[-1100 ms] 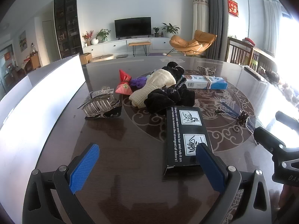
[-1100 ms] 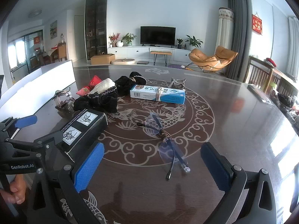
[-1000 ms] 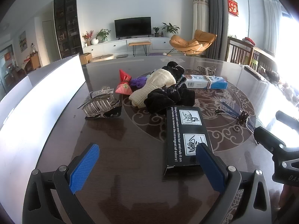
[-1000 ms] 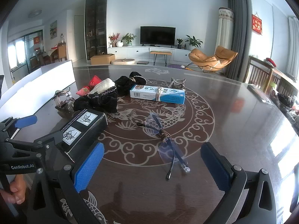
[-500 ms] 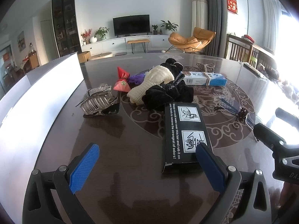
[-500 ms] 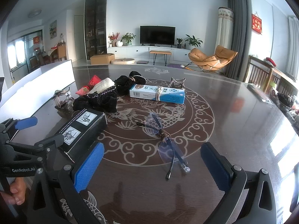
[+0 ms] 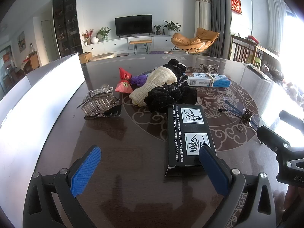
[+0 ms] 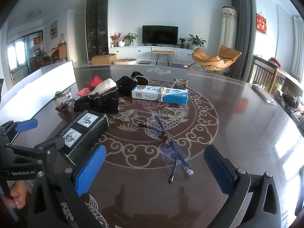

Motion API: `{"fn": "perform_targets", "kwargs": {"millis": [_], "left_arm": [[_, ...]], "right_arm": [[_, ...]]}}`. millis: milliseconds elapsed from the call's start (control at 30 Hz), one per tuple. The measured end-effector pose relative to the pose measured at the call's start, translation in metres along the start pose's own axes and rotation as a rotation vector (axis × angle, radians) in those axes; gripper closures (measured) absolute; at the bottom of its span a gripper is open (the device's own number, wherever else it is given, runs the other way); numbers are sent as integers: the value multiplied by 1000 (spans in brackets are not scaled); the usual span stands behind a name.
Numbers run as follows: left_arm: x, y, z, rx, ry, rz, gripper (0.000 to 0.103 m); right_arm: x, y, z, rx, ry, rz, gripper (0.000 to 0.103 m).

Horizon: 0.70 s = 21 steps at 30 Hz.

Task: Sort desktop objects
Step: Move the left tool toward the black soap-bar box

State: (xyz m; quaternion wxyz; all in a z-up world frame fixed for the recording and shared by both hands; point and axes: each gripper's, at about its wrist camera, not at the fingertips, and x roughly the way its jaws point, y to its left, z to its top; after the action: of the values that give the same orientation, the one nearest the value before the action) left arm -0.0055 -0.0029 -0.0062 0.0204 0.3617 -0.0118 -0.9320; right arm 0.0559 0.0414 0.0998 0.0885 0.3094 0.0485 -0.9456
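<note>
**Desktop objects spread on dark patterned table; both grippers wide apart, nothing held**

Desktop objects are seen scattered over a dark glossy round table [image 7: 133, 152] with a pale scroll-and-fish inlay. A long black cardboard box with white printed text and two pictograms [image 7: 187, 133] lies flat near the table's front edge, its near end just beside the right blue pad of the left gripper [image 7: 150, 171]; contact cannot be judged. The left gripper's jaws are held wide apart, empty, low over the table.

Beyond the box, black velvet scrunchies [image 7: 169, 95] are piled against a cream knitted cloth [image 7: 152, 85]. A small red pouch [image 7: 124, 85] and a purple item [image 7: 138, 79] sit behind them. A silver rhinestone claw hair clip [image 7: 98, 102] rests to the left, near a white board wall [image 7: 38, 102]. A blue-and-white toothpaste carton bound with a rubber band [image 8: 160, 95] lies farther back, with a metallic hair clip [image 8: 179, 83] behind it.

Folded blue-tinted glasses tied with a brown band [image 8: 167, 142] lie in front of the right gripper [image 8: 153, 169], between its spread pads but well ahead of them. The right gripper is likewise agape and empty. A hand [image 8: 17, 195] is noted on the left tool's handle.
</note>
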Motion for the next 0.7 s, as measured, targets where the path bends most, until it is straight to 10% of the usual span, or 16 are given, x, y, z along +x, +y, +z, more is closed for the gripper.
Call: {"fn": "perform_targets", "kwargs": {"millis": [700], "left_arm": [[-1,-1,-2,-2,2,-11,0]], "right_arm": [[4,1,-1,1,14,0,0]]}}
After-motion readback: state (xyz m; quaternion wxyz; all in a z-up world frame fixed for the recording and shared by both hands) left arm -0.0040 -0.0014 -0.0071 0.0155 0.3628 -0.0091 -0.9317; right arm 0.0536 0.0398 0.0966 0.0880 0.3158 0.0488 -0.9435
